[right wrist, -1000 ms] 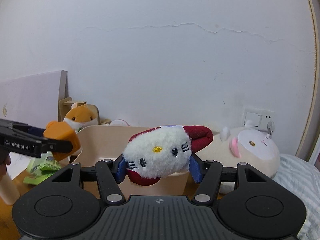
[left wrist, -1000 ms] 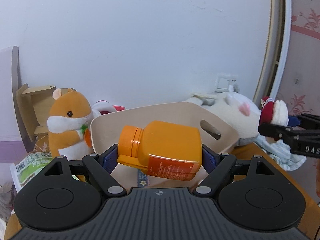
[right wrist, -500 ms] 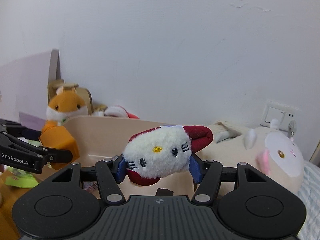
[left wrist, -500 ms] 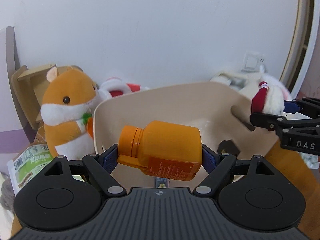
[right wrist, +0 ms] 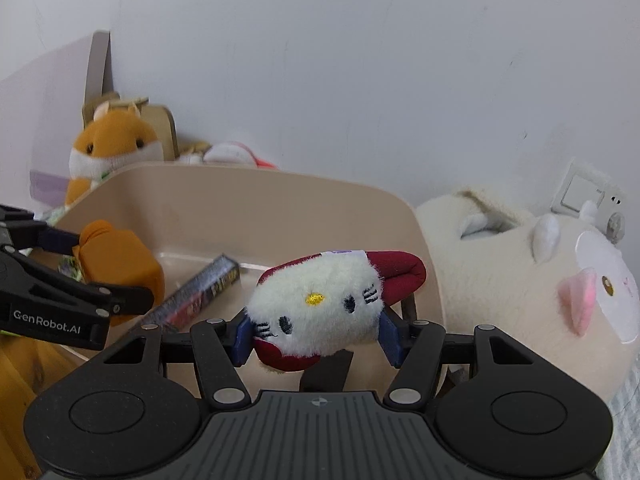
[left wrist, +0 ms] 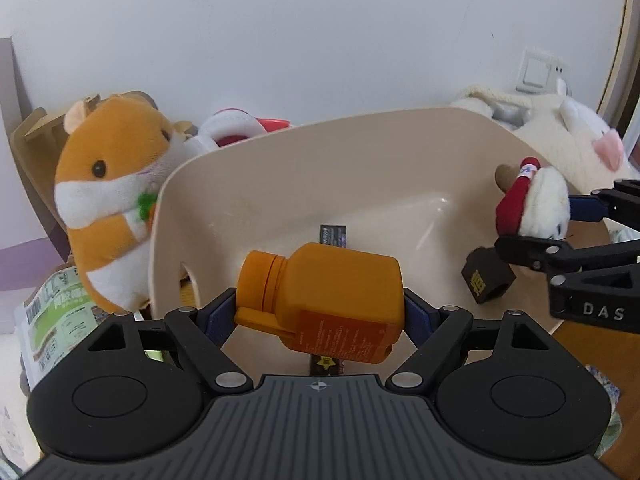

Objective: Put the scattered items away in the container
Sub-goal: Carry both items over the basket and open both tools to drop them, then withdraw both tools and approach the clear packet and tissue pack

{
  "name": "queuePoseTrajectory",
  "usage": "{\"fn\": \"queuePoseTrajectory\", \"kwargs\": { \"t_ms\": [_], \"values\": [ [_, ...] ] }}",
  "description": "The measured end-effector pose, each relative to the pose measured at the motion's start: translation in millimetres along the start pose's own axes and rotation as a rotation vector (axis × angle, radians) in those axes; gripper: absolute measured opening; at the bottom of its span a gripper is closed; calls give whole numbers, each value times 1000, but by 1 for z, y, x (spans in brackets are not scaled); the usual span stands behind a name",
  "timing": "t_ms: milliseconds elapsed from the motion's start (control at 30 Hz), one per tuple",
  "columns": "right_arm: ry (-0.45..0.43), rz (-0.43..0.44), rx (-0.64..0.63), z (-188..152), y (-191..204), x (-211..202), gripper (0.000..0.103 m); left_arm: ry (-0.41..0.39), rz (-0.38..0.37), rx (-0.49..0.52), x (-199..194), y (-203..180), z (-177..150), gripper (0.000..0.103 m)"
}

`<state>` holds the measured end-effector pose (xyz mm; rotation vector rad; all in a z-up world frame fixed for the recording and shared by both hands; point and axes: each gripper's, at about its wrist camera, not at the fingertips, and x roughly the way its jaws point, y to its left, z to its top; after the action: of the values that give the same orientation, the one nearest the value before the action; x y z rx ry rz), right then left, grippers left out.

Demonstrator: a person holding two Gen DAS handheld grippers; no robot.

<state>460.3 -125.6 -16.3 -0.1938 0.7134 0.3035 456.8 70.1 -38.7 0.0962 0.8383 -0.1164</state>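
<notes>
My left gripper (left wrist: pixel 320 312) is shut on an orange bottle (left wrist: pixel 328 296), held sideways with its cap to the left, above the near part of the beige bin (left wrist: pixel 280 168). My right gripper (right wrist: pixel 316 332) is shut on a small white and red cat plush (right wrist: pixel 320 308), which hangs over the bin's (right wrist: pixel 256 192) right side. Inside the bin lie a long dark packet (right wrist: pixel 200 296) and a small dark box (left wrist: pixel 486 280). The left wrist view shows the right gripper (left wrist: pixel 560 220) with the plush (left wrist: pixel 532 204) at the right; the right wrist view shows the left gripper (right wrist: pixel 100 264) with the bottle (right wrist: pixel 120 260) at the left.
An orange hamster plush (left wrist: pixel 104 200) stands left of the bin, with a green and white packet (left wrist: pixel 56 312) below it and a cardboard piece (left wrist: pixel 28 140) behind. A big white plush (right wrist: pixel 520 280) lies right of the bin, under a wall socket (right wrist: pixel 580 196). A wall rises close behind.
Both grippers have moved forward and tilted down over the bin, each still holding its item. The bin's inside with the packet and box has come into view.
</notes>
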Motion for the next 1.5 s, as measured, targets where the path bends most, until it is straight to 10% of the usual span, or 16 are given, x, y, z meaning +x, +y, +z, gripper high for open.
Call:
{"fn": "queuePoseTrajectory", "kwargs": {
  "t_ms": [667, 1500],
  "values": [
    [69, 2, -26, 2, -6, 0, 86, -7, -2, -53, -11, 1, 8, 84],
    [-123, -30, 55, -35, -43, -142, 103, -131, -16, -16, -144, -35, -48, 85]
  ]
}}
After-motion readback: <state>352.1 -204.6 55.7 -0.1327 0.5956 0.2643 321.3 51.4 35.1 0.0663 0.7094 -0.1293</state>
